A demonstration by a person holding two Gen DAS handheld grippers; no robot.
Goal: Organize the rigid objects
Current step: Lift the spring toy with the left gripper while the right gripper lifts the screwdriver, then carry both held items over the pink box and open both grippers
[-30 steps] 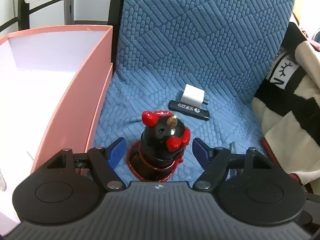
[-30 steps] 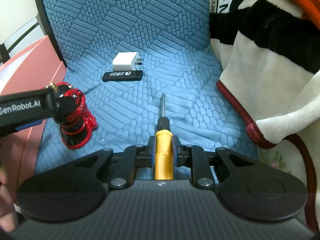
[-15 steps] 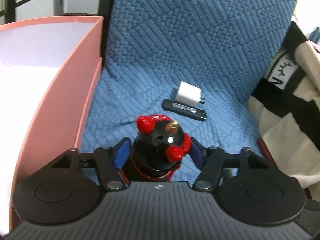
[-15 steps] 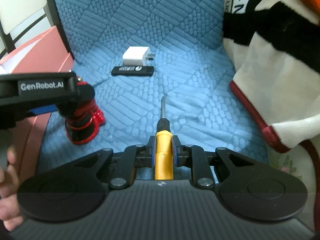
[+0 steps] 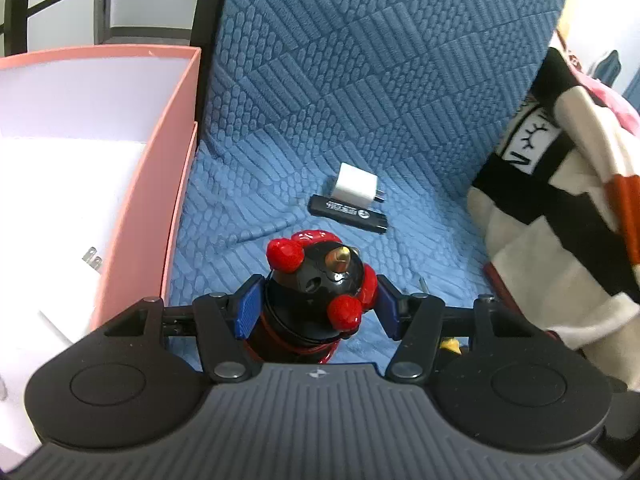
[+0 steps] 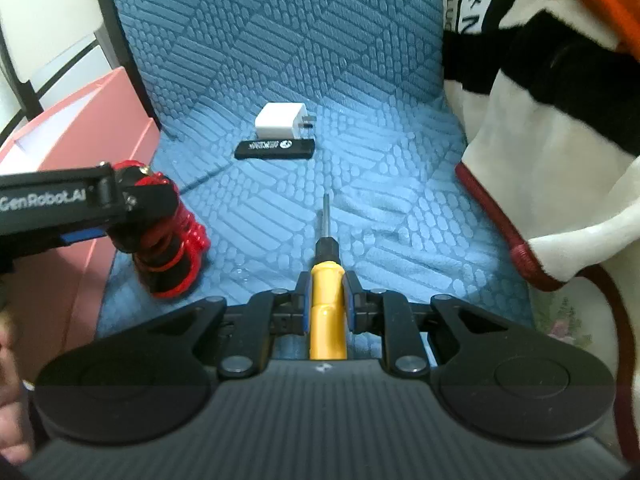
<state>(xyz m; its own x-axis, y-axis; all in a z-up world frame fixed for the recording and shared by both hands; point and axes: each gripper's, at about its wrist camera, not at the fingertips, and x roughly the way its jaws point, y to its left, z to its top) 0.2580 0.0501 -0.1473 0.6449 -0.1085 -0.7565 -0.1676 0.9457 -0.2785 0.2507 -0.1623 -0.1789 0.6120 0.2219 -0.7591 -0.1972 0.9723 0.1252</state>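
Left gripper (image 5: 316, 306): blue pads are pressed against both flanks of the black-and-red figurine (image 5: 318, 280), which is held clamped and upright, its brass-tipped crown pointing away from the camera. In the right wrist view the figurine (image 6: 168, 248) is seen tilted slightly, and whether its red base still touches the blue quilted seat cover (image 6: 280, 60) cannot be told.

Right gripper (image 6: 325, 304): closed on the yellow handle of the screwdriver (image 6: 326, 304). The tool's long axis is aligned with the fingers, its steel shaft pointing forward toward the seat back.

Pink box (image 5: 160, 208): open-topped, white inside, standing immediately to the left of the figurine and touching the seat edge. The left gripper is judged much the nearer to it; the right gripper is well apart, with the left one lying between it and the box. A lift and a short leftward carry over the near wall is judged to be called for.

Remaining items: white charger plug (image 5: 356, 184) and black USB stick (image 5: 348, 214), lying side by side, touching or nearly so, further back on the seat. A striped blanket (image 5: 560, 200) is draped at the right.
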